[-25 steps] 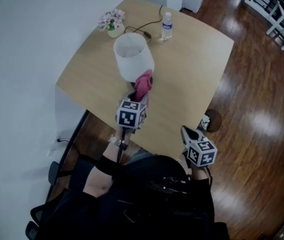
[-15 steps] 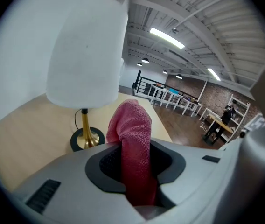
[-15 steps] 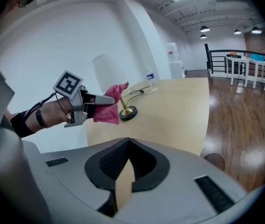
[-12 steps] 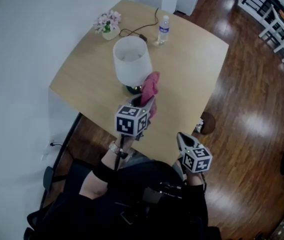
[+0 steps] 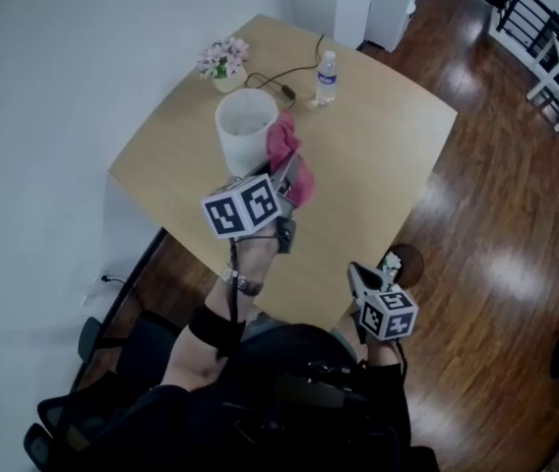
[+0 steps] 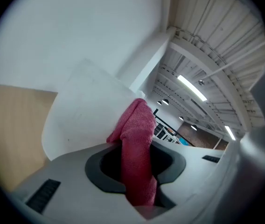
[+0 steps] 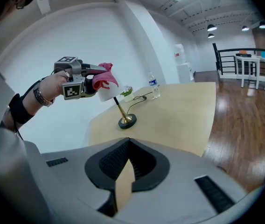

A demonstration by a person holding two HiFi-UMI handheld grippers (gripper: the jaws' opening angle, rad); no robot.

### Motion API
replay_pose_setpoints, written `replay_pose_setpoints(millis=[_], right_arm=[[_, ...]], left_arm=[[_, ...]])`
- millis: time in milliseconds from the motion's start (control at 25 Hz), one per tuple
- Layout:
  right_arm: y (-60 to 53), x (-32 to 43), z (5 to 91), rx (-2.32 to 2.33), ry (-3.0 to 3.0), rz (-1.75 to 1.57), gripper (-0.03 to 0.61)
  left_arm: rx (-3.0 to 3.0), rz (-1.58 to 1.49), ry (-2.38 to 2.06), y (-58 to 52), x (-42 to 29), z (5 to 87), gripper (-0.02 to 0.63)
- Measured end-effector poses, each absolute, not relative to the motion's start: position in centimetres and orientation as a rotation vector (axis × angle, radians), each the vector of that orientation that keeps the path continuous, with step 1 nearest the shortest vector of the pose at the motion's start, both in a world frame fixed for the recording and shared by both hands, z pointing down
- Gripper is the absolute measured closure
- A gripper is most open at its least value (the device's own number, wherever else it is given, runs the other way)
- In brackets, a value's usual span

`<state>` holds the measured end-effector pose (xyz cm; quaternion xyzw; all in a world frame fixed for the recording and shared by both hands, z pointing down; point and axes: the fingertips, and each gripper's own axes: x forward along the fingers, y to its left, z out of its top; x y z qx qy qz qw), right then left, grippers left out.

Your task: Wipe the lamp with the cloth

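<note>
Head view: lamp stands on the wooden table, white shade open upward. Left gripper is raised over the table and clamped on the pink cloth. The cloth's free end sits at the shade's right side, near the rim. Right gripper is low at the near table edge, well apart from the lamp. Water bottle, flower pot and a cord are at the far side.

Left gripper view: jaws pinch the cloth upright; its tip lies by the shade's edge.

Right gripper view: jaws are pressed together with nothing between them. Beyond them are the lamp's brass stem and dark base, with the cloth held up at the shade
</note>
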<state>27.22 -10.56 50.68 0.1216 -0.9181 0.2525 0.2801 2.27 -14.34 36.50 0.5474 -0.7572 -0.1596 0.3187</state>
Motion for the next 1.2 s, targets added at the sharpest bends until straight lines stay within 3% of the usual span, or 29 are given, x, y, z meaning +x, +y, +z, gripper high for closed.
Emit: replay_pose_setpoints(millis=[800,1200], right_arm=[[-14.6,27.2,54.9,0.204,-2.363,0.709,0.569],[-17.4,27.7,54.9,0.19,-2.361,0.691,0.569]], left_arm=[[1.112,-0.324,-1.902,-15.0,5.0,51.9,0.495],[1.077,-0.486,-2.277,-19.4,1.6,38.4,0.493]])
